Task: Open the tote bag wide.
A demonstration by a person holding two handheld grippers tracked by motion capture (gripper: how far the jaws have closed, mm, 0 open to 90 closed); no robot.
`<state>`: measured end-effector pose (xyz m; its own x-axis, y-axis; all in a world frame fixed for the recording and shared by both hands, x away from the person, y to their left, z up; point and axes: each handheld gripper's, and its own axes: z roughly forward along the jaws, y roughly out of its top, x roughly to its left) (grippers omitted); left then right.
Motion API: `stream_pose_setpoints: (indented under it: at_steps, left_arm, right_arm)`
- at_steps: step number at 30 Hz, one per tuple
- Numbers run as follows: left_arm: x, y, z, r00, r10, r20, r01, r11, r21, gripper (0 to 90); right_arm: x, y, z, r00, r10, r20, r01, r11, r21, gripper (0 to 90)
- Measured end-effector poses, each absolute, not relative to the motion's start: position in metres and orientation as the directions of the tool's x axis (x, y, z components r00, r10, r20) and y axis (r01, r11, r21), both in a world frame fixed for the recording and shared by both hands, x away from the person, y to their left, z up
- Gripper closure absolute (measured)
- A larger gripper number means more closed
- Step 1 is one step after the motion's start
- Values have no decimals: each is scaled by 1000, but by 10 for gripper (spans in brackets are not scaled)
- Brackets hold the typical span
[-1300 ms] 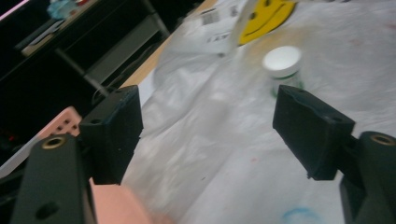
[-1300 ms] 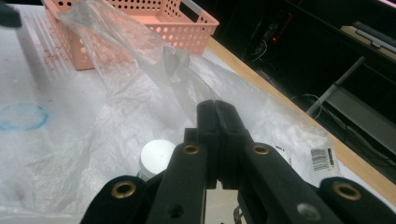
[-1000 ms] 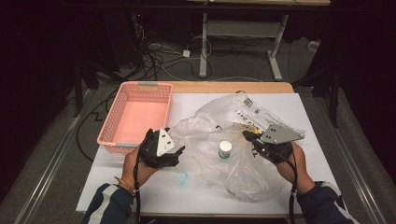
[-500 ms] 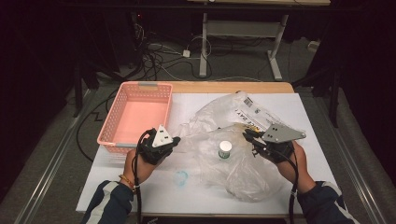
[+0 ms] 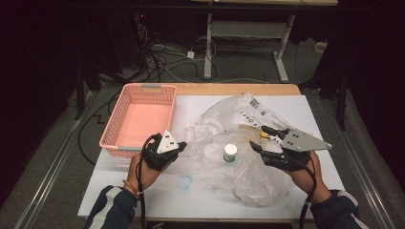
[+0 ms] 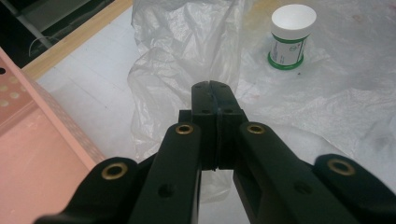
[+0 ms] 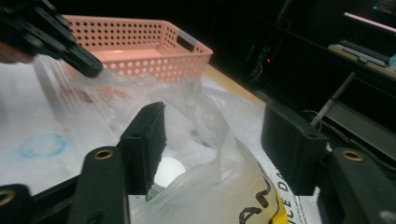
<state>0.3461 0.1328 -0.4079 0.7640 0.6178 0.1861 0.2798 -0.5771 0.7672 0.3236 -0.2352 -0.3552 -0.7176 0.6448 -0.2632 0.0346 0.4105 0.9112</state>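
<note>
Sitting at centre left of the high view, a pink basket runs lengthwise toward the top of the frame. Just right of its near corner, the left gripper has its jaws pressed together on the edge of a clear plastic bag. The crumpled bag spreads across the centre of the white table, its long axis slanting from upper centre to lower right. A small white-capped jar stands upright at the middle. At centre right, the right gripper has jaws spread wide around a bag fold.
</note>
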Motion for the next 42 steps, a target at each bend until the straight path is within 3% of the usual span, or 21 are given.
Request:
stream_pose_setpoints:
  at_steps: [6, 16, 28, 30, 31, 32, 33, 34, 38, 42]
  left_arm:
    - [345, 132, -407, 758, 622, 197, 273, -577, 770, 873]
    - [343, 132, -406, 752, 627, 203, 267, -572, 776, 873]
    - [343, 130, -407, 758, 620, 203, 264, -576, 774, 872]
    - [343, 129, -406, 758, 619, 202, 263, -575, 775, 872]
    - [343, 129, -406, 759, 619, 202, 262, -575, 775, 872]
    - [342, 129, -406, 759, 618, 204, 261, -576, 775, 872]
    - [342, 128, -406, 761, 616, 204, 260, -576, 775, 872]
    - [342, 128, -406, 762, 615, 204, 259, -577, 775, 872]
    - [342, 127, -407, 762, 614, 203, 257, -576, 776, 871]
    - [342, 127, -407, 763, 614, 201, 257, -574, 777, 872]
  right_arm:
    - [292, -241, -352, -764, 598, -244, 28, 408, 913, 295]
    - [260, -226, -406, -852, 476, -218, 92, 546, 833, 155]
    - [246, -208, -414, -892, 385, -237, 31, 575, 818, 162]
    - [249, -205, -419, -883, 400, -248, 44, 594, 803, 209]
    - [250, -204, -421, -878, 402, -259, 41, 603, 797, 275]
    - [251, -204, -423, -864, 413, -288, 37, 622, 782, 365]
    - [256, -206, -425, -851, 430, -300, 50, 637, 770, 513]
    - [256, -206, -425, -851, 430, -300, 50, 637, 770, 513]
    - [264, -215, -423, -836, 463, -296, 75, 630, 773, 854]
    - [264, -220, -416, -825, 474, -309, 61, 617, 785, 894]
